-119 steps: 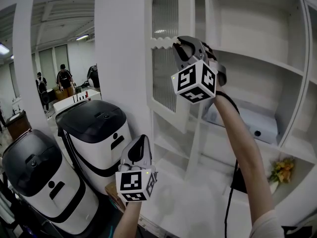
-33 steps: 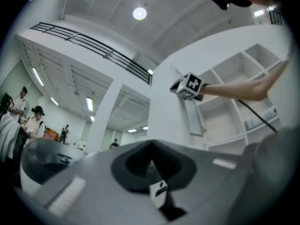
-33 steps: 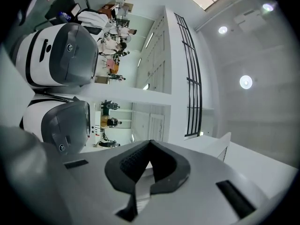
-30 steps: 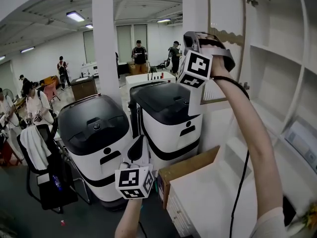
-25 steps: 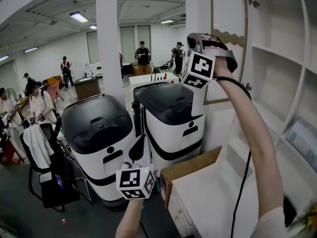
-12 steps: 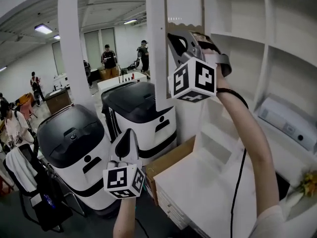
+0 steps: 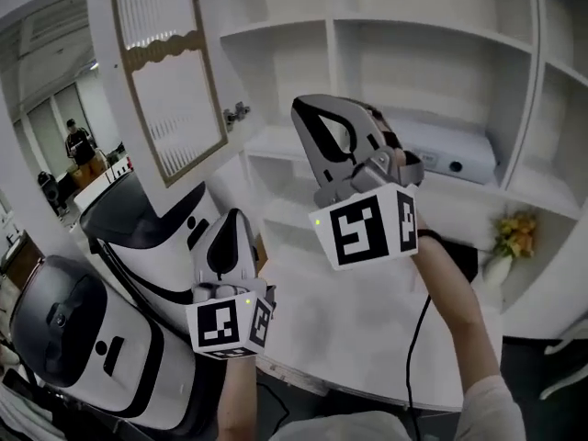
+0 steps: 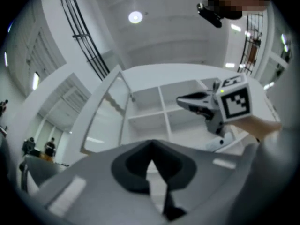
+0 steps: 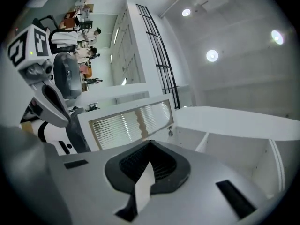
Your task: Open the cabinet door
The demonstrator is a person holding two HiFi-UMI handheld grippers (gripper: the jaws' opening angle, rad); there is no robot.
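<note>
The white cabinet door (image 7: 170,90), with its ribbed glass panel, stands swung wide open at the upper left, clear of the shelves. In the left gripper view the door (image 8: 105,121) hangs to the left of the open shelves, and in the right gripper view the door (image 9: 126,123) lies straight ahead. My right gripper (image 7: 308,108) is shut on nothing, in front of the open cabinet and apart from the door. My left gripper (image 7: 230,214) is lower left, shut and empty, over the counter's edge.
Open white shelves (image 7: 367,26) fill the right. A white box device (image 7: 450,159) lies on a lower shelf, with yellow flowers (image 7: 514,237) to its right. A white counter (image 7: 349,329) is below. Two black-topped white appliances (image 7: 83,338) stand at the lower left.
My right gripper has left the door's edge and dropped down in front of the shelves. The door stays open at the left. My left gripper has shifted towards the cabinet.
</note>
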